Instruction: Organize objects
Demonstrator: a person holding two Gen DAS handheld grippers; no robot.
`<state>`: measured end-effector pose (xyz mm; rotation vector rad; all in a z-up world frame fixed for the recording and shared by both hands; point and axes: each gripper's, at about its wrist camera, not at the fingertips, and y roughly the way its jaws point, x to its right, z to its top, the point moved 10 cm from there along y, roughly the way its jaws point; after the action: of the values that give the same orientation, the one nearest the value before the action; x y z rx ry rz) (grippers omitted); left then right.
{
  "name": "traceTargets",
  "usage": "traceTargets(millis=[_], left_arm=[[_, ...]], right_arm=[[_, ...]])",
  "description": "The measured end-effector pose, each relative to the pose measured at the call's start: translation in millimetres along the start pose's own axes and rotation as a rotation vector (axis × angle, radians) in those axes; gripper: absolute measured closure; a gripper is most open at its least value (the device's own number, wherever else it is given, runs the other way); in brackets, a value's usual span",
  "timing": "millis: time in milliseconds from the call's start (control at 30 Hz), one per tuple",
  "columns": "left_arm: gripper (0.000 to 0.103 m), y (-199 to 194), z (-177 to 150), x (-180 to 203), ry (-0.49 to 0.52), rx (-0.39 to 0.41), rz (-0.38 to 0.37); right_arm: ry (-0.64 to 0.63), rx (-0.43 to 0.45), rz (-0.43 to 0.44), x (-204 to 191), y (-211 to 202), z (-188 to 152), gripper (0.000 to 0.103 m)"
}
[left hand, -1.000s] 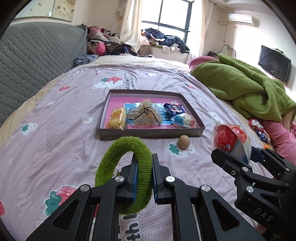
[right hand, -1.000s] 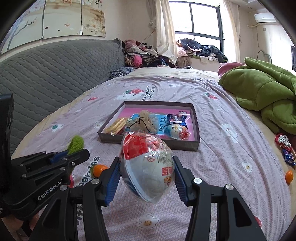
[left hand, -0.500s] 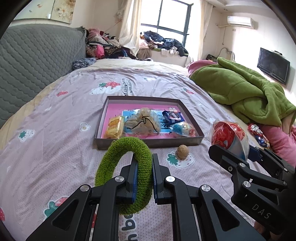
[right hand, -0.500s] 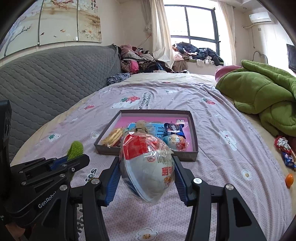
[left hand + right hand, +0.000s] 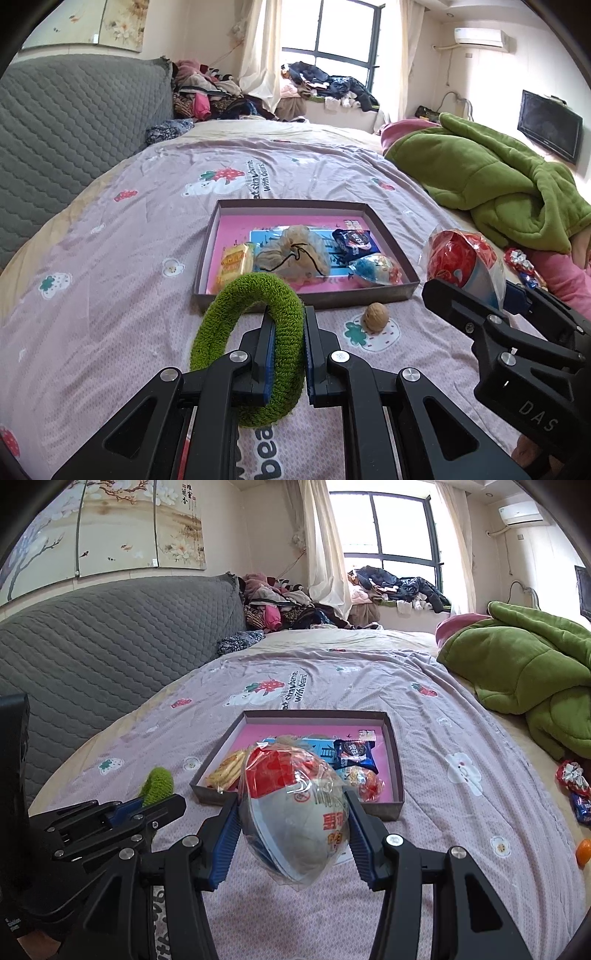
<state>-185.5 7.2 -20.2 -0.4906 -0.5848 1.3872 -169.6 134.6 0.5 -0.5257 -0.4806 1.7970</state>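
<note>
My left gripper (image 5: 287,332) is shut on a fuzzy green ring (image 5: 236,306), held upright above the bedspread just short of the tray. My right gripper (image 5: 291,812) is shut on a clear plastic bag with a red and white bowl-shaped pack (image 5: 295,808), also seen at the right of the left wrist view (image 5: 461,266). Ahead lies a shallow grey tray with a pink floor (image 5: 240,221), (image 5: 393,738). It holds a yellow snack pack (image 5: 236,260), a beige drawstring pouch (image 5: 295,254), a dark biscuit pack (image 5: 354,240) and a wrapped sweet (image 5: 376,269).
A walnut (image 5: 376,316) lies on the sheet in front of the tray. A green blanket (image 5: 491,184) is heaped at the right, with wrapped sweets (image 5: 574,779) and an orange ball (image 5: 584,851) near it. A grey quilted headboard (image 5: 66,122) runs along the left.
Both grippers have drifted a little and risen slightly with their loads; the tray and walnut sit at a slightly different place in view. Neither grip has altered.
</note>
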Motion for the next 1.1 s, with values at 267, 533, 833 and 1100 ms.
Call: traceTargets(millis=[267,533,833,1100], left_arm=[[0.09,9,21,-6,0.008,0.007,0.007],[0.09,23,50,-12,0.02,0.008,0.003],[0.09,50,91,-18,0.04,0.001,0.01],[0.09,79,119,-32,0.034,-0.007,0.013]], right_arm=[[-0.006,0.004,-0.014,7,8,15,0.049],[-0.037,0.008,-0.029,8,22,39,0.049],[-0.075,0.027,-0.046,4,41,75,0.049],[-0.076,0.038,-0.046,4,69,101,0.049]])
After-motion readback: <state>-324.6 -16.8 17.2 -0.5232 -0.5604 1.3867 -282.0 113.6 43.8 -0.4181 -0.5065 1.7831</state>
